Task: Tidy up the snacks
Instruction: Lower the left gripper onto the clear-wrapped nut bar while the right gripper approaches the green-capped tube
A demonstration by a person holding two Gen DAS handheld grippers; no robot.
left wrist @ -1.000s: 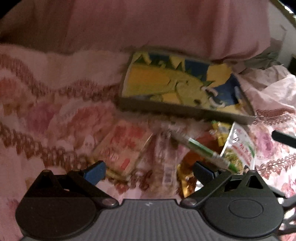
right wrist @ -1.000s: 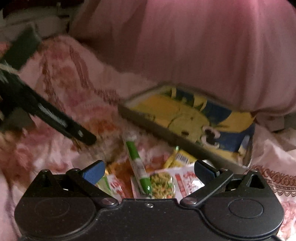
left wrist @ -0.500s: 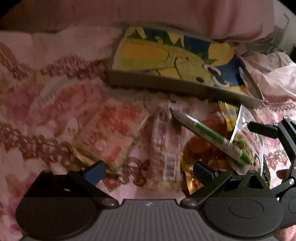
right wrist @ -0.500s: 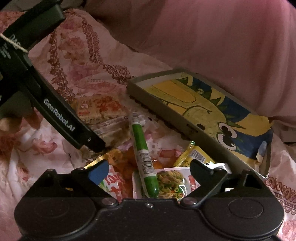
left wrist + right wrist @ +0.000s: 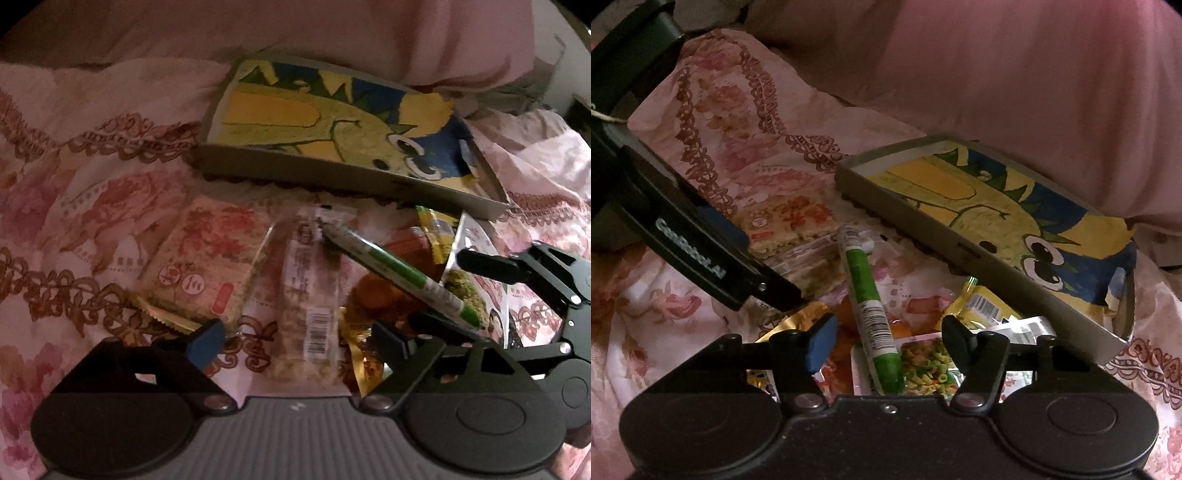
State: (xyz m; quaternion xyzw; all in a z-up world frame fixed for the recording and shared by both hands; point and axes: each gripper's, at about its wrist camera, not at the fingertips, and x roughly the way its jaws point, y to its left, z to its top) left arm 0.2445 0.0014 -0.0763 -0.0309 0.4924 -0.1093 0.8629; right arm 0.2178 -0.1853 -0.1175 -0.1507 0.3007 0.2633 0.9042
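A heap of wrapped snacks is lying on a pink flowered bedspread (image 5: pixel 92 206), just in front of a shallow grey cardboard tray (image 5: pixel 332 177) whose floor is carrying a yellow, green and blue cartoon drawing; the tray is holding no snacks that can be seen.

The left wrist view is looking down over the left gripper (image 5: pixel 295 338), whose jaws have just been closing a little but are standing spread, with a long clear-wrapped nutty bar (image 5: pixel 310 295) lying between them and no pad pressing on it. Only this view is showing that bar whole, along with the full face of a square clear packet of pale cracker with red printing (image 5: pixel 210 262) beside it on the left. The right gripper (image 5: pixel 439 288) is showing at this view's right edge as black linkage.

The right wrist view is showing the right gripper (image 5: pixel 890 338) with its jaws partly drawn in, having just been closing, around a green and white stick-shaped tube (image 5: pixel 868 299) that is lying between them untouched. Only here are the tube's barcode, a white pouch printed with green and orange pasta (image 5: pixel 931 358) and a small yellow packet (image 5: pixel 986 310) showing plainly. The left gripper is crossing this view's left side as a black lettered finger, hiding part of the cracker packet and the bar.

Orange and gold wrappers under the tube are too crumpled and dim to make out. Both views are being cut off below by the grippers' own bodies.
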